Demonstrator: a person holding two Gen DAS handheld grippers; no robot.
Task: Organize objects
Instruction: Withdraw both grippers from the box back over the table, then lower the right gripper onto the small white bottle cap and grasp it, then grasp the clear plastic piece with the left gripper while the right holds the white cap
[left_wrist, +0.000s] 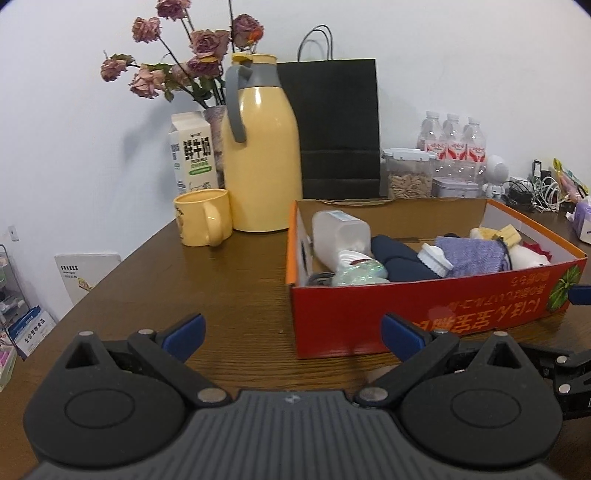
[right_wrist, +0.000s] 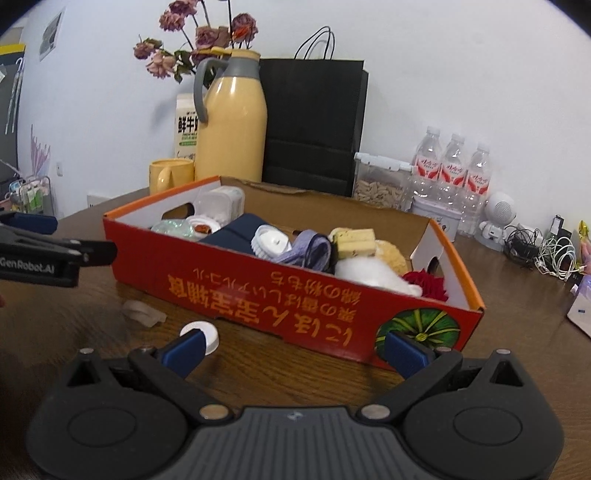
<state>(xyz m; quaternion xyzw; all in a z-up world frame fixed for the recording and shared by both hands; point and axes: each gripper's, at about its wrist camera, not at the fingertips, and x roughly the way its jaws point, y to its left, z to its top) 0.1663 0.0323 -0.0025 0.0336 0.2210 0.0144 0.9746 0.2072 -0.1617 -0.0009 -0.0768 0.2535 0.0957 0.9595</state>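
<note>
Your left gripper (left_wrist: 291, 332) is spread wide and empty over bare wooden table (left_wrist: 229, 295), just off the near left corner of the red cardboard box (left_wrist: 424, 310). Your right gripper (right_wrist: 295, 349) is likewise spread and empty, facing the box's long near wall. A white round cap (right_wrist: 205, 334) lies beside its left finger, a pale scrap (right_wrist: 142, 312) nearby. The yellow mug (left_wrist: 203, 218) and thermos (left_wrist: 258, 147) stand left of the box.

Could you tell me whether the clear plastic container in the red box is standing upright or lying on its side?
On its side. The clear plastic container lies tipped at the left end of the red box, resting against the other items.
</note>
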